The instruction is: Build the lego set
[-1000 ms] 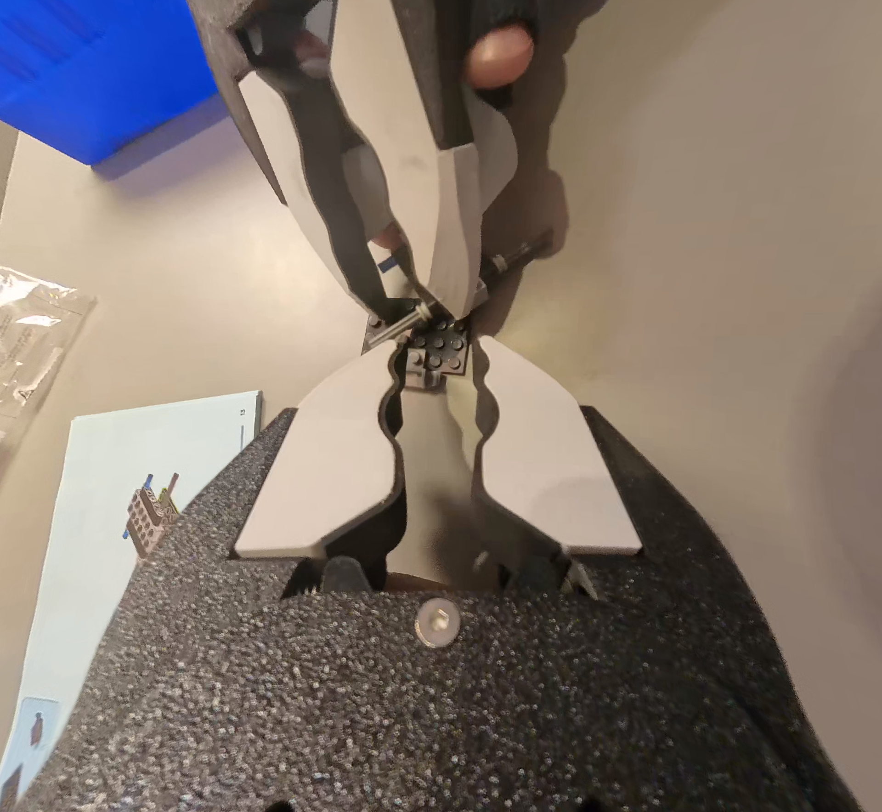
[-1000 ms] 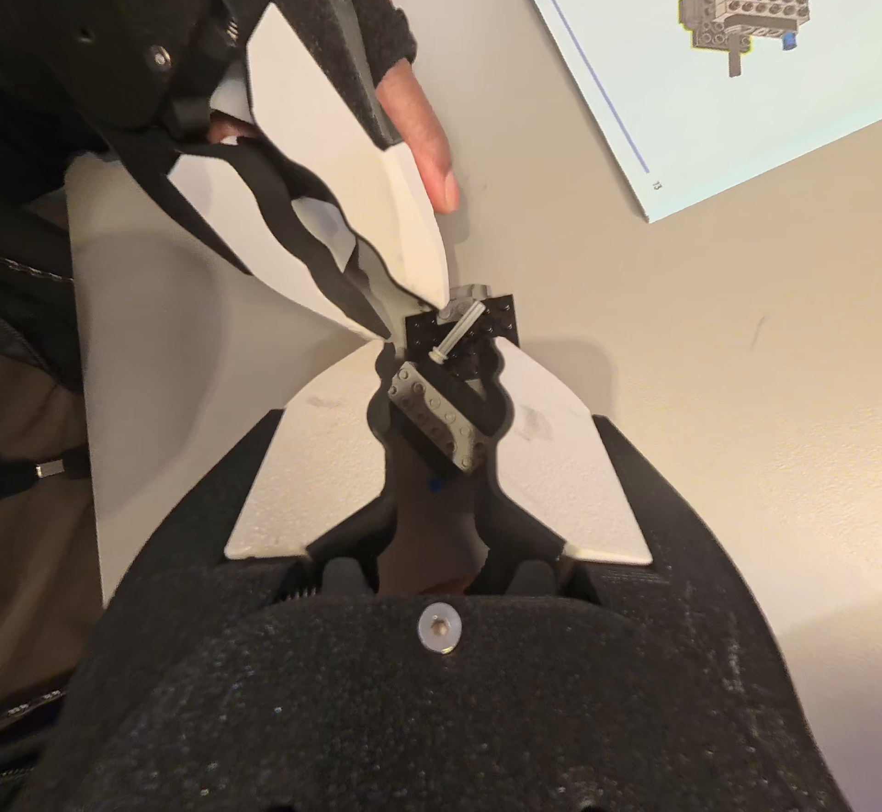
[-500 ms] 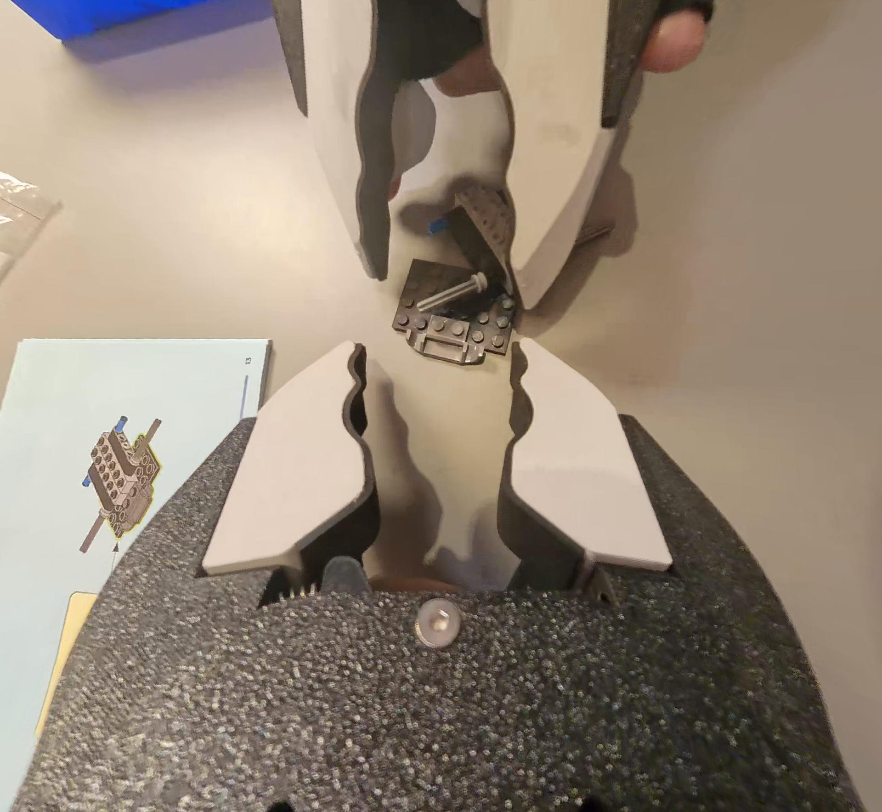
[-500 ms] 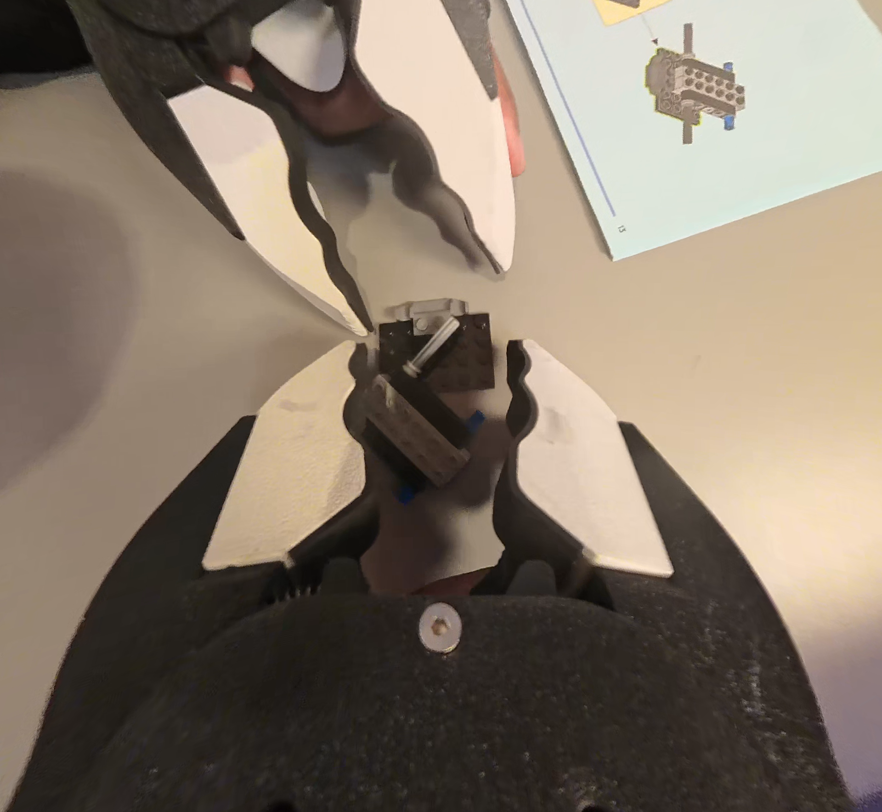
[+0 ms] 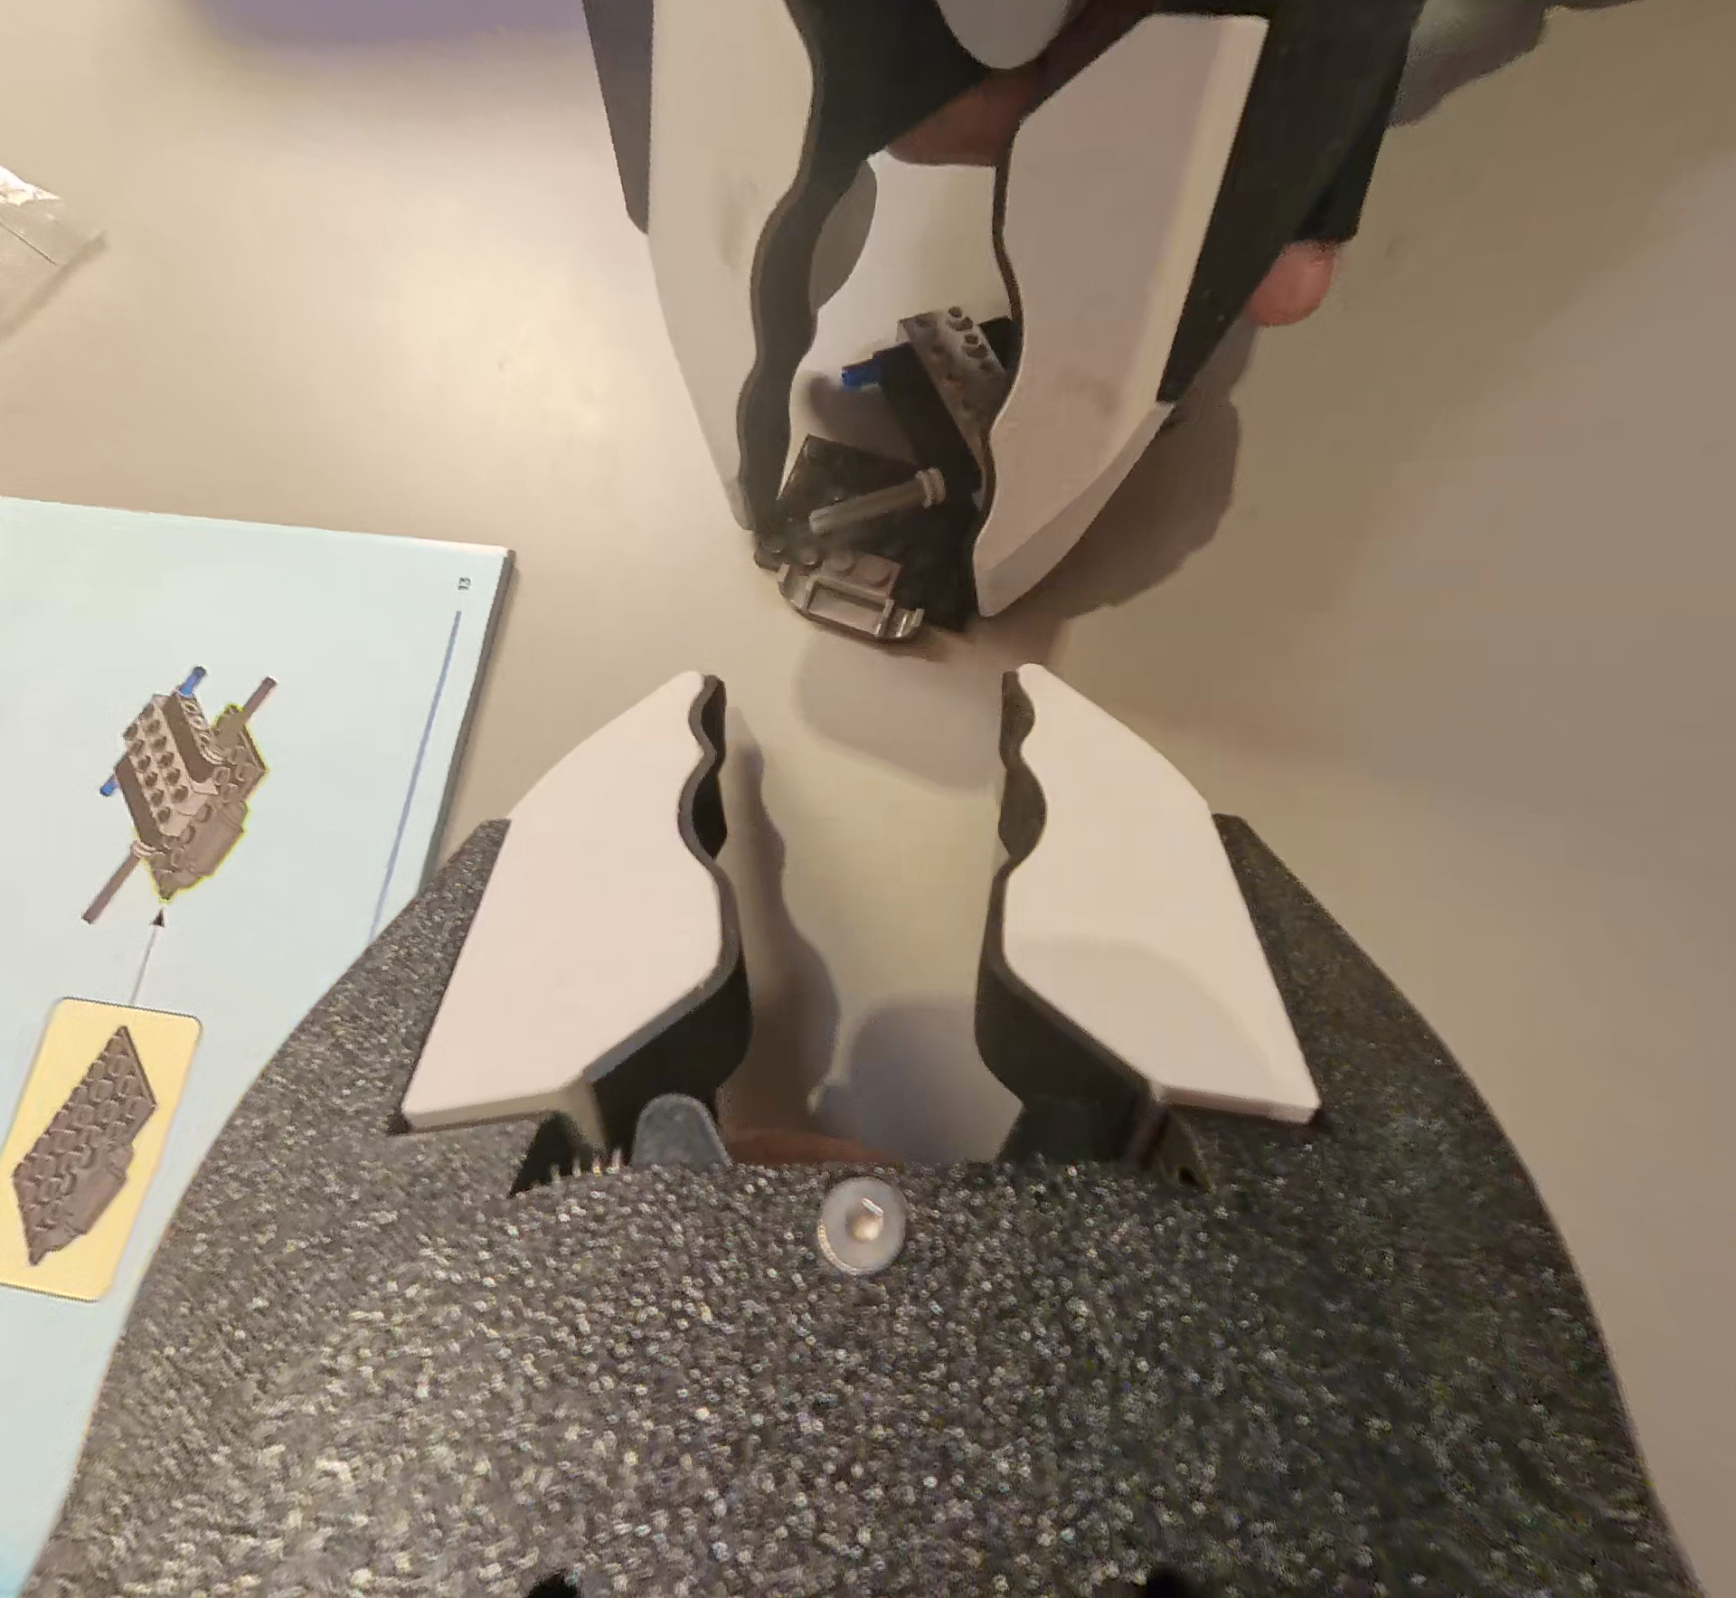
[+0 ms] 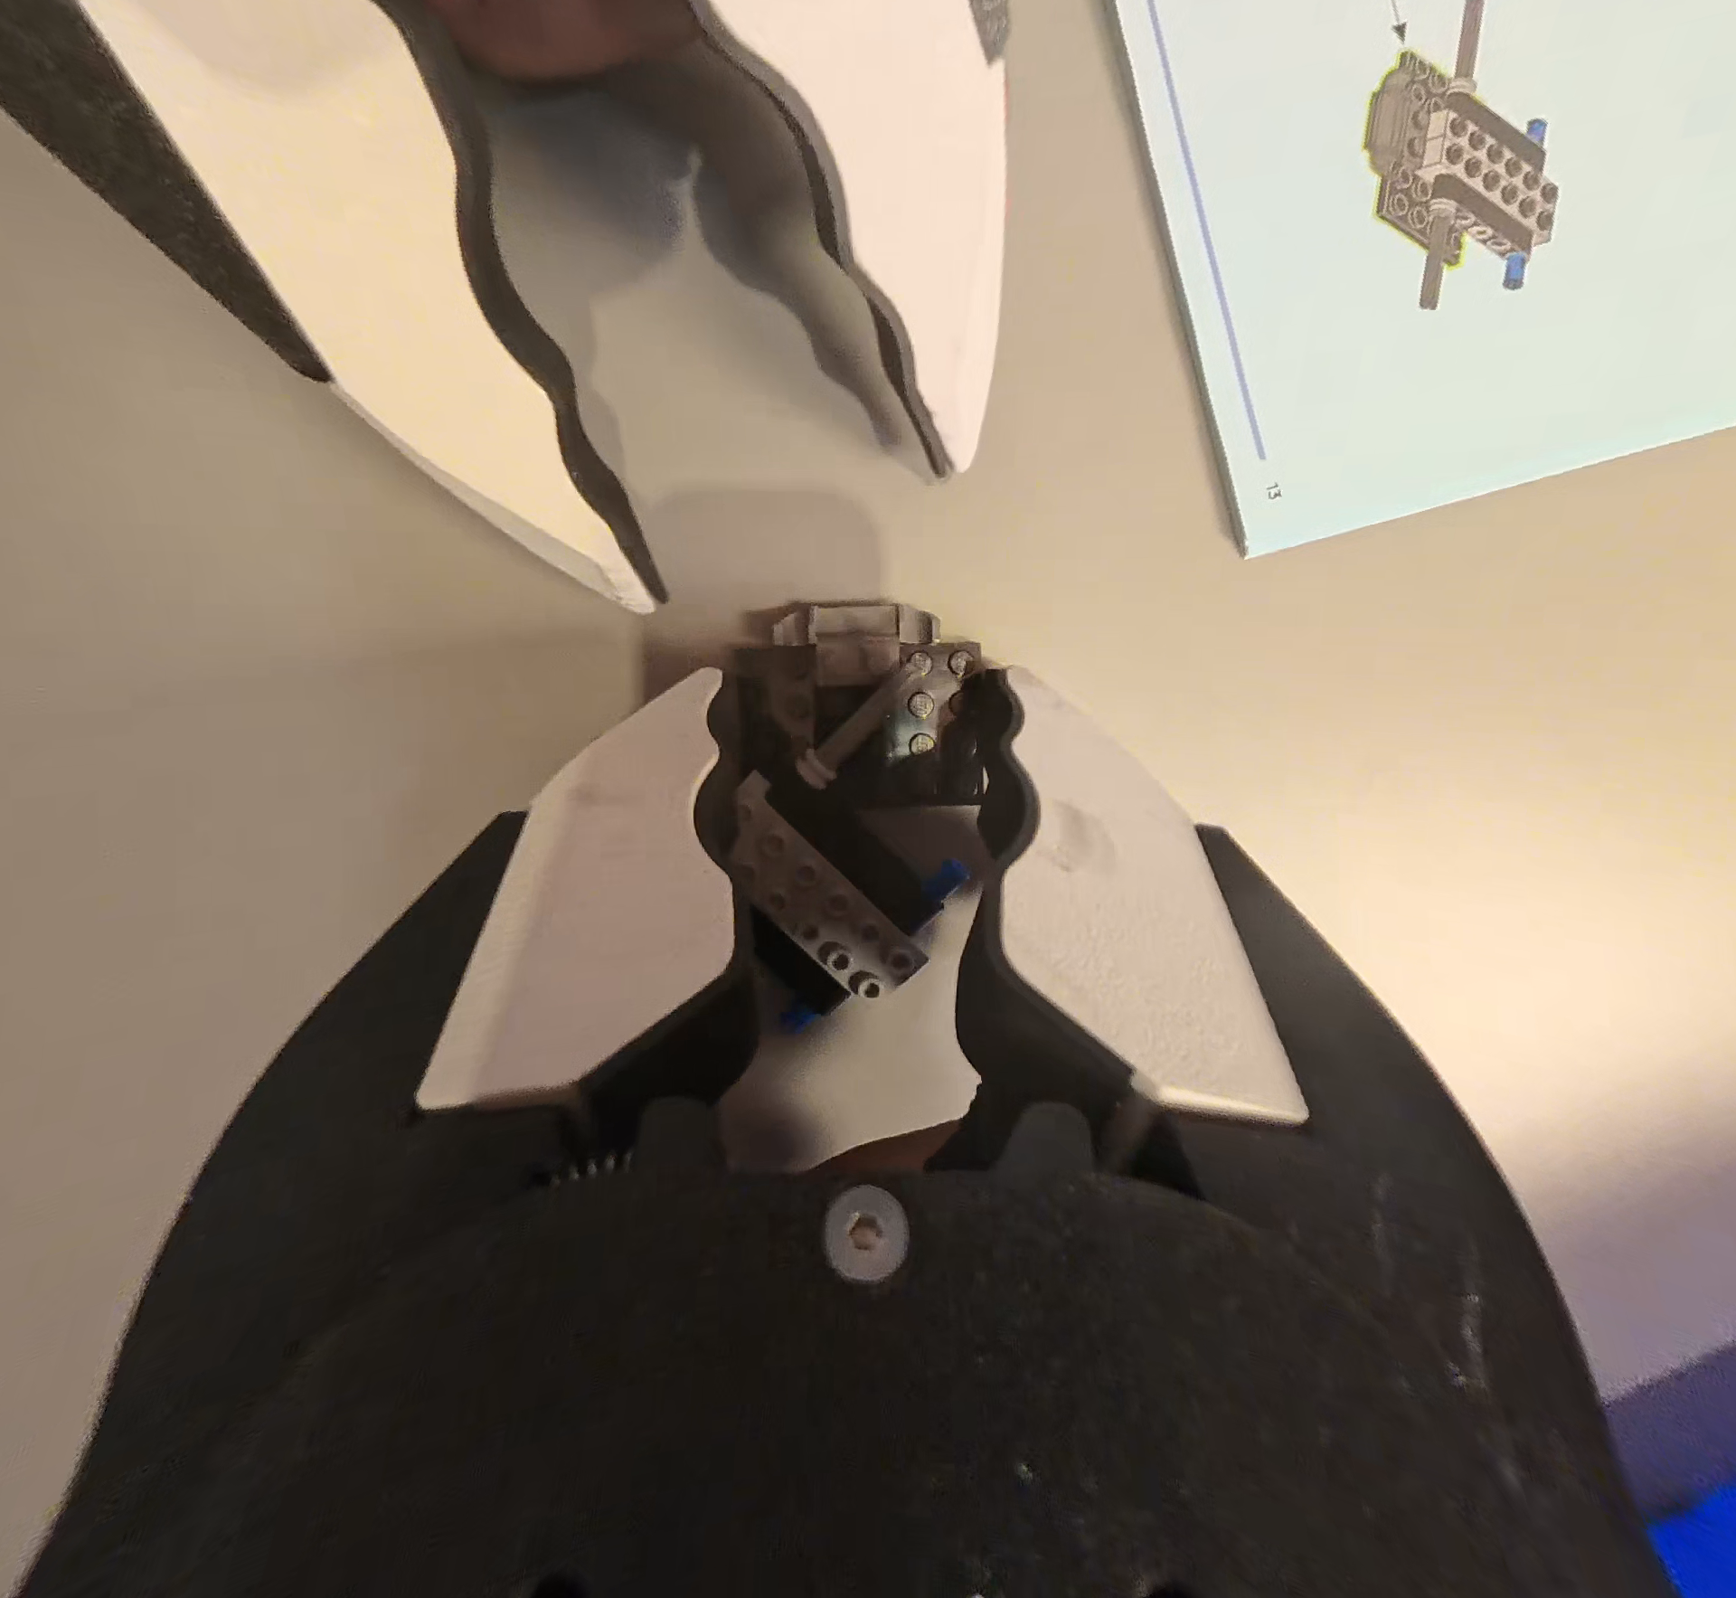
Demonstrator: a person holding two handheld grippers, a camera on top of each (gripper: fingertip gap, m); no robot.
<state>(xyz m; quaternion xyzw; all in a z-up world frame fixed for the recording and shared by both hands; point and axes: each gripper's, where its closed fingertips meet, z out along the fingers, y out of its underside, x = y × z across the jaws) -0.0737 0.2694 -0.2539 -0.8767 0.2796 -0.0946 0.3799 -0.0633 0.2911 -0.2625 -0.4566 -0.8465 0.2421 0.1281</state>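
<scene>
Brick model (image 6: 827, 811), dark grey and black with a pale rod and blue pins, sits on the beige table (image 5: 1409, 707) between our right gripper (image 6: 850, 688) fingers; we cannot tell whether they press it. Our left gripper (image 5: 864, 688) hangs open and bare just short of it, with the instruction booklet (image 5: 235, 707) beside.

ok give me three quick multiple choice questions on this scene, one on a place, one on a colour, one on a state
1. Seen in the left wrist view, the instruction booklet lies:
A) left of the left hand-held gripper
B) right of it
C) between its fingers

2. The axle lying on the brick assembly is:
A) red
B) light grey
C) yellow

3. The left hand-held gripper is:
A) shut on the booklet
B) shut on the axle
C) open, with only table between its fingers

Answers:
1 A, the booklet lies beside its left finger.
2 B, it is a pale rod on dark plates.
3 C, the fingers stand apart over the tabletop.
</scene>
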